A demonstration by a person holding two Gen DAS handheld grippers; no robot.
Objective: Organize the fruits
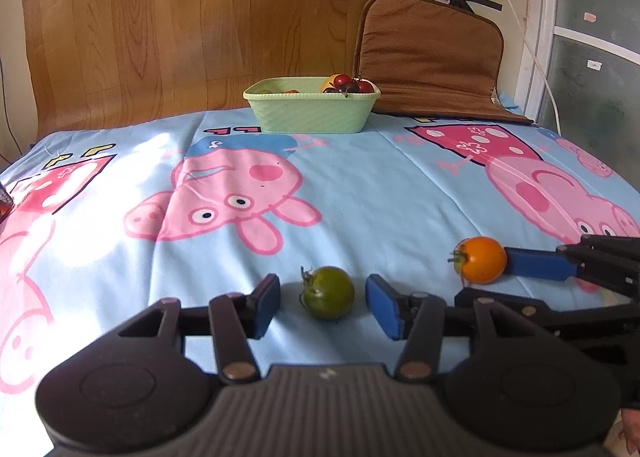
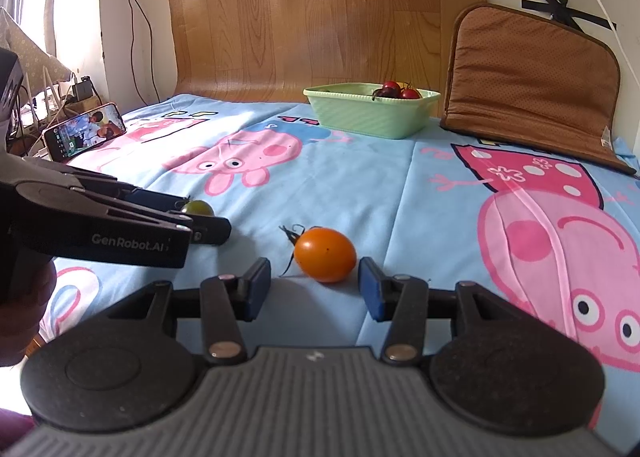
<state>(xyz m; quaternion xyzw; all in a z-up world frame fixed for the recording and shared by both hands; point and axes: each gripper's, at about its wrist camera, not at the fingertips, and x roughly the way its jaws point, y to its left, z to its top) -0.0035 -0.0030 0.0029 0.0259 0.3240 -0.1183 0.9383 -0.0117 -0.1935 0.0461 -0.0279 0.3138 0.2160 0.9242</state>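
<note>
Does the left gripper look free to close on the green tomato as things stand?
Probably yes. The green tomato lies on the sheet between the open fingers of the left gripper, gaps on both sides, nothing between. The right gripper brackets the orange tomato separately.

Behind the green basket's (image 2: pixel 372 115) near wall, most of its fruit is hidden; perhaps a yellow one; the phone (image 2: pixel 86 131) left of it shows a blurred screen.

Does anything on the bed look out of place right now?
Yes: a green tomato and an orange tomato lie loose on the blue cartoon sheet, far from the green basket holding the other fruit. Nothing looks spilled or damaged.
</note>
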